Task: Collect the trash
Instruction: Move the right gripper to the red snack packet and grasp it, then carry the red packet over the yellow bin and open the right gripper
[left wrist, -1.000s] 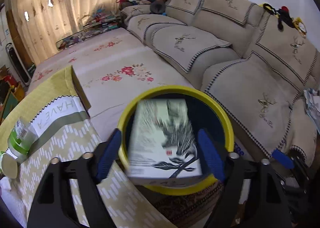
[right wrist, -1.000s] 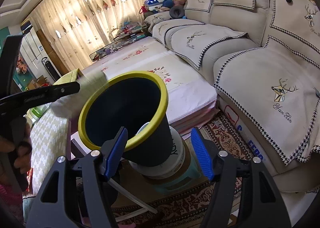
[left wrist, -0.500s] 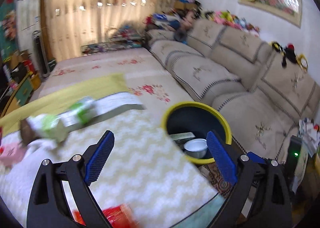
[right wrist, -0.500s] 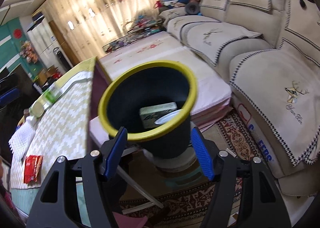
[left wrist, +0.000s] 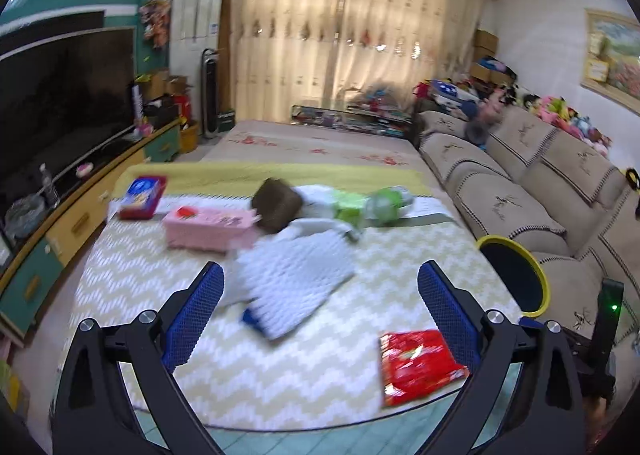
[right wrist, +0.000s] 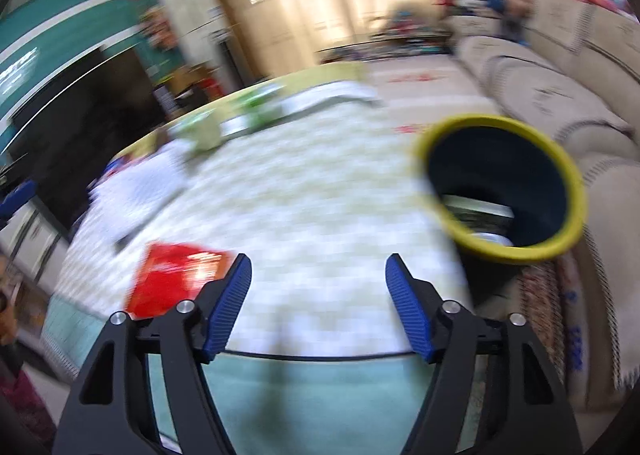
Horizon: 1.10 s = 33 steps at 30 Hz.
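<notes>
Hovering over the table [left wrist: 132, 287], the left gripper [left wrist: 320, 295] has just been opening, empty; the right gripper [right wrist: 318, 287] too, released. Red wrapper [left wrist: 418, 365] near, white cloth [left wrist: 296, 283] beyond, bin [left wrist: 516, 279] beside the table.

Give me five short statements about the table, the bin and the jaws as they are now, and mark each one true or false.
1. The left gripper holds the red packet. False: its jaws are open and empty; the packet lies on the table.
2. The bin has a yellow rim. True.
3. The bin is empty. False: items lie inside.
4. A pink box lies on the table. True.
5. The right gripper is clamped on the bin. False: its jaws are open, empty.
</notes>
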### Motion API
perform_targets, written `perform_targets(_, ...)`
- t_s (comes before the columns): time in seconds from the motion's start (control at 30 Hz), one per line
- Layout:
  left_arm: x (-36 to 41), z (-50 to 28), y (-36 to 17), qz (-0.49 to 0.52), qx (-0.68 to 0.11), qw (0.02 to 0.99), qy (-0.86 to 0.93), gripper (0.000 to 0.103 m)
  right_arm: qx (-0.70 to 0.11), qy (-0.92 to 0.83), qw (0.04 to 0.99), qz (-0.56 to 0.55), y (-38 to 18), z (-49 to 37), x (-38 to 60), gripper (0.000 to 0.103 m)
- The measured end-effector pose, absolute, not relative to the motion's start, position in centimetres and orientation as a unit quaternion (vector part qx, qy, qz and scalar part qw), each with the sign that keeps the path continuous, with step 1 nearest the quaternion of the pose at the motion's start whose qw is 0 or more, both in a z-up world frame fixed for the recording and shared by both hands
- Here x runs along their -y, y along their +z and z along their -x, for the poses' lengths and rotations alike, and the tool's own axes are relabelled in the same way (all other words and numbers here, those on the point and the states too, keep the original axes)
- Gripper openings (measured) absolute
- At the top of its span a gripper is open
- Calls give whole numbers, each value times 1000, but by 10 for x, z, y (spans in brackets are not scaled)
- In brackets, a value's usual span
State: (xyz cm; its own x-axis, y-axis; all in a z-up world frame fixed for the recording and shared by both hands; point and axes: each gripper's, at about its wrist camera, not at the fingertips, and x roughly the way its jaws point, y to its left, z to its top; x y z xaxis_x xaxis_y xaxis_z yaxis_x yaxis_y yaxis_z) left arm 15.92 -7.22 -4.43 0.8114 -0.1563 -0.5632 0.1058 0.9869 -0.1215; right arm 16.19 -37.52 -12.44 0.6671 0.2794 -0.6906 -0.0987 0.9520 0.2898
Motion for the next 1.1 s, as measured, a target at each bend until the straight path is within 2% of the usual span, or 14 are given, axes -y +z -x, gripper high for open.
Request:
perform_targets(0.2,44,-154,-63,69,-310,946,-60,96,-411,133,901,-48,-125,-178,306,81)
perform_targets(0.57,26,-154,-79,96,-319,941,-56,96,-444,111,889,-2,-145,-191,268,86)
perform_targets(0.63,25,-156,-82,97,-322,940,-56,96,-440,104,892,13,-146,-189,263,83)
perform_targets(0.73,25,-157,-85,100,-324,939,-55,96,-433,96,896,32,-146,-185,258,69)
perform_targets(0.77,25,-157,-86,100,-325,939,-56,96,-432,99,896,29,-145,-183,256,58)
perform_targets(0.8,25,-158,-86,100,-326,938,-56,96,-431,100,897,26,-144,-182,257,43)
perform_targets(0.87,27,-158,-88,100,-328,938,-57,96,-431,105,896,15,-142,-182,260,24)
perform_targets(0.9,28,-159,-88,100,-328,937,-58,96,-432,113,895,3,-141,-182,263,18)
perform_targets(0.97,29,-160,-90,98,-329,937,-60,96,-430,120,895,-7,-140,-182,265,12)
perform_targets(1.1,32,-161,-91,96,-330,937,-60,96,-425,127,896,-18,-135,-180,269,10)
